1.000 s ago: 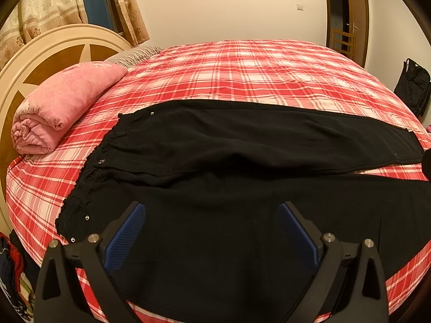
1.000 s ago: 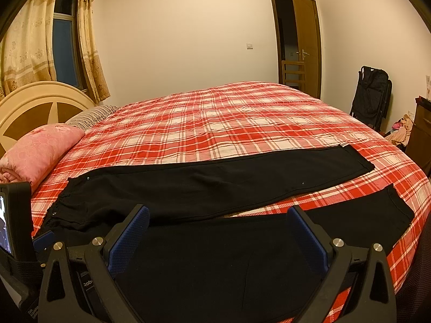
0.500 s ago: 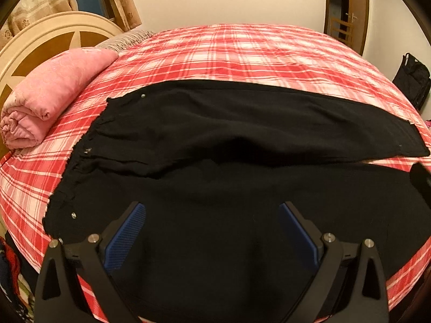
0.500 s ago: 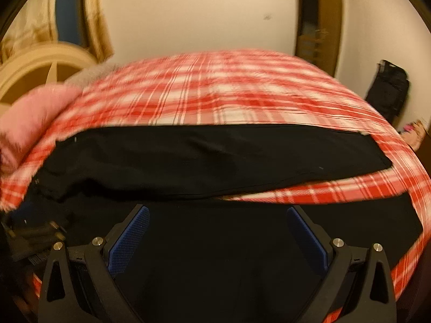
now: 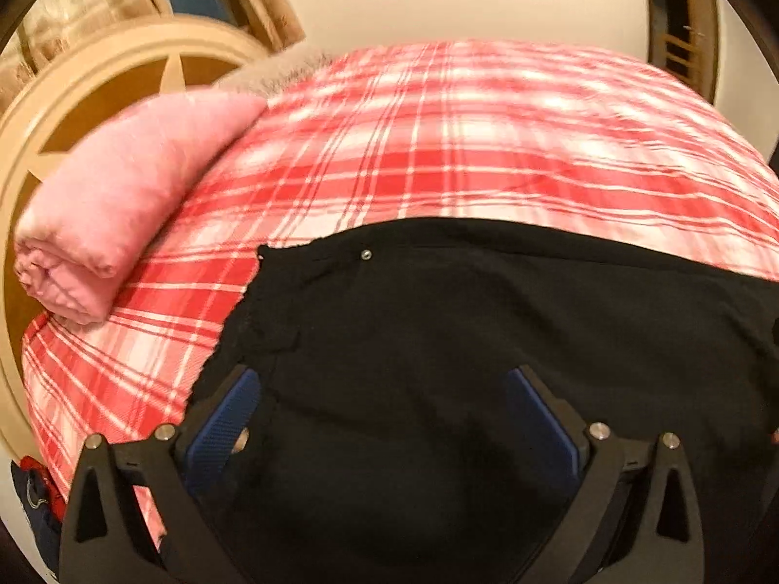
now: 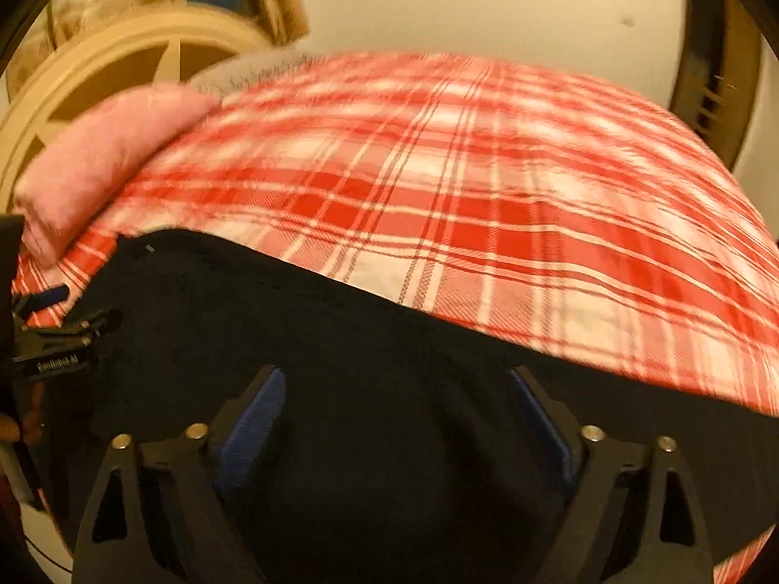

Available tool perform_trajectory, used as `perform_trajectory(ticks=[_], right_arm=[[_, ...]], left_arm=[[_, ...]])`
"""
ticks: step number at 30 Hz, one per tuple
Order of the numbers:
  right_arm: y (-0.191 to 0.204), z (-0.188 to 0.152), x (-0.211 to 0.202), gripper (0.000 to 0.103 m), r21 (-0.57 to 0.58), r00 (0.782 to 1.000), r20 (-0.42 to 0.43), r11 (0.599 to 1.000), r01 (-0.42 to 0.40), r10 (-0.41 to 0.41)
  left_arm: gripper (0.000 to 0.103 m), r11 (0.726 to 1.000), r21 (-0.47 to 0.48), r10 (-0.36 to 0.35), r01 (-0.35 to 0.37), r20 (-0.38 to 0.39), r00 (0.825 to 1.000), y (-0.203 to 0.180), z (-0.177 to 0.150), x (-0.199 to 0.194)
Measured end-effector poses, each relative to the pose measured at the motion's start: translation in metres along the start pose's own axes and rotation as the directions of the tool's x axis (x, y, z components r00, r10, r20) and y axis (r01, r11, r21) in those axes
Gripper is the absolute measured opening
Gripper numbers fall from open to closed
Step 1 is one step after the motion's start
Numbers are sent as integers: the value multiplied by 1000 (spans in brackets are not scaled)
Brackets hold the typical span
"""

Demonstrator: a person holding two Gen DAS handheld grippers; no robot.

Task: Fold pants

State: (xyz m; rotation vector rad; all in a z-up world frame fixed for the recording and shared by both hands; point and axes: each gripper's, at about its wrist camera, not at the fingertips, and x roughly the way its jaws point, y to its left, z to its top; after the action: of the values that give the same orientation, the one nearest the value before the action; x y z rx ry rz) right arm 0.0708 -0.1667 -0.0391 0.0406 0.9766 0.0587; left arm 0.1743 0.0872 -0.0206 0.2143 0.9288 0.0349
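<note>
Black pants (image 5: pixel 487 340) lie spread flat on the plaid bed (image 5: pixel 462 146), no fold visible yet; left tongs (image 5: pixel 384 418) gape wide and empty over the waistband end, right tongs (image 6: pixel 394 418) open, just narrowing slightly, gripping nothing.

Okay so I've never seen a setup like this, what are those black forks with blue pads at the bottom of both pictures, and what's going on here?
Those forks are hand-held grippers, one in each of a person's hands, each with a camera looking along its fingers. One picture is from the left gripper, the other from the right gripper. Black pants lie spread on a bed with a red plaid sheet; a rolled pink blanket sits by the headboard. Both grippers are open above the pants, holding nothing; the right one's jaws have just been closing slightly.
</note>
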Motion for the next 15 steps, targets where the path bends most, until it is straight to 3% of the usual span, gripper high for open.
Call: perform_trajectory(ticks=[7, 11, 13, 15], right_arm=[[-1, 16, 57, 85, -103, 997, -82, 995, -17, 9], [1, 13, 70, 83, -148, 997, -82, 989, -21, 9], [1, 11, 70, 75, -160, 997, -74, 986, -41, 30], [7, 11, 66, 49, -204, 996, -68, 977, -64, 51]], left_arm=[[103, 999, -40, 10, -14, -83, 996, 12, 11, 58], [103, 999, -36, 10, -12, -55, 998, 9, 13, 64], [103, 999, -46, 2, -5, -50, 999, 9, 13, 67], [103, 997, -73, -6, 3, -37, 999, 10, 12, 69]])
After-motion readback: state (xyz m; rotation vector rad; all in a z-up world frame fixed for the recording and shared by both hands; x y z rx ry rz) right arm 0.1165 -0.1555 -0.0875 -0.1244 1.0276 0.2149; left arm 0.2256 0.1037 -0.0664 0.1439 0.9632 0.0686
